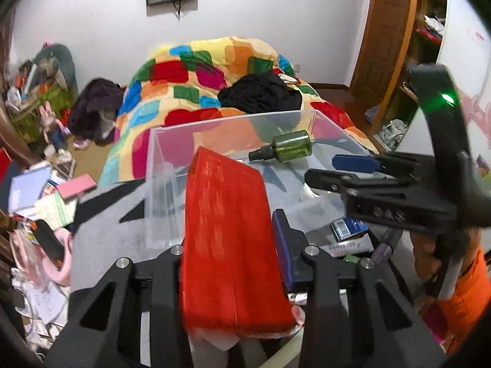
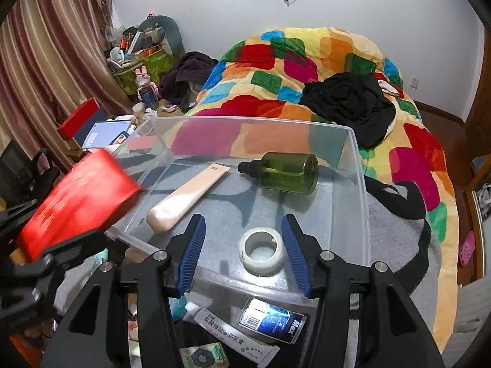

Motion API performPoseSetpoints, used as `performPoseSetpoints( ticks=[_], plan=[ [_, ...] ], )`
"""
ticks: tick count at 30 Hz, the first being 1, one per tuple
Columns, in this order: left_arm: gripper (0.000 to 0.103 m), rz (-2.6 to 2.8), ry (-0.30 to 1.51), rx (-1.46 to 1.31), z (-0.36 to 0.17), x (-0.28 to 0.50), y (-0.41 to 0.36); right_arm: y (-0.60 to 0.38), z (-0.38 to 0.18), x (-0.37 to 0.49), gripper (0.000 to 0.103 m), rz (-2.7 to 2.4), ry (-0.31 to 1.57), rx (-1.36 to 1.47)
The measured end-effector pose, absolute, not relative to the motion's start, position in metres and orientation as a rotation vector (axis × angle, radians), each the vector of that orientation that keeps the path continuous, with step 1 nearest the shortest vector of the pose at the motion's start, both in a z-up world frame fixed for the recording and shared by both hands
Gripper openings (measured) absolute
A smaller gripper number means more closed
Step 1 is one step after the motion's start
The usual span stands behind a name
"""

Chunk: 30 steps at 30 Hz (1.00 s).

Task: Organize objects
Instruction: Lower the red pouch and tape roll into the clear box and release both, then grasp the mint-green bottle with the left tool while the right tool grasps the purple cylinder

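Note:
My left gripper [image 1: 230,239] is shut on a red box [image 1: 228,239], held above the near left corner of a clear plastic bin [image 1: 162,141]. The red box [image 2: 76,202] shows at the bin's left edge in the right wrist view. My right gripper [image 2: 245,245] is open and empty over the bin's [image 2: 359,165] near side, its fingers on either side of a tape roll [image 2: 262,250] lying inside. The bin also holds a green bottle [image 2: 288,173] and a beige tube [image 2: 187,197]. The green bottle [image 1: 287,147] and my right gripper [image 1: 340,171] show in the left wrist view.
Below the bin's near edge lie a white tube [image 2: 230,334], a blue Max box [image 2: 271,323] and a patterned pack [image 2: 204,355]. A bed with a colourful quilt [image 2: 307,70] and black clothes [image 2: 346,98] lies behind. Books and clutter [image 1: 40,190] sit left.

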<state>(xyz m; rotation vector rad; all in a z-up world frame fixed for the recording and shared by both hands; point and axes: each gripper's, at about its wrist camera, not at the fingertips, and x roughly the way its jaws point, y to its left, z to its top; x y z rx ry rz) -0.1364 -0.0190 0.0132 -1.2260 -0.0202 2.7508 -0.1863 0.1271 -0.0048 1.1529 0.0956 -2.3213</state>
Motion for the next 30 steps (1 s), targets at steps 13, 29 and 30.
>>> performPoseSetpoints(
  ticks=[13, 29, 30],
  plan=[
    [0.043, 2.764, -0.063, -1.206, 0.022, -0.137, -0.021, 0.148, 0.013, -0.162, 0.052, -2.325, 0.042, 1.068],
    [0.078, 2.845, -0.073, -1.187, 0.014, -0.080, -0.042, 0.179, 0.027, -0.098, 0.082, -2.465, 0.186, 0.918],
    [0.078, 2.841, -0.079, -1.211, 0.008, -0.078, -0.045, 0.180, 0.024, -0.096, 0.082, -2.469, 0.199, 0.927]
  ],
)
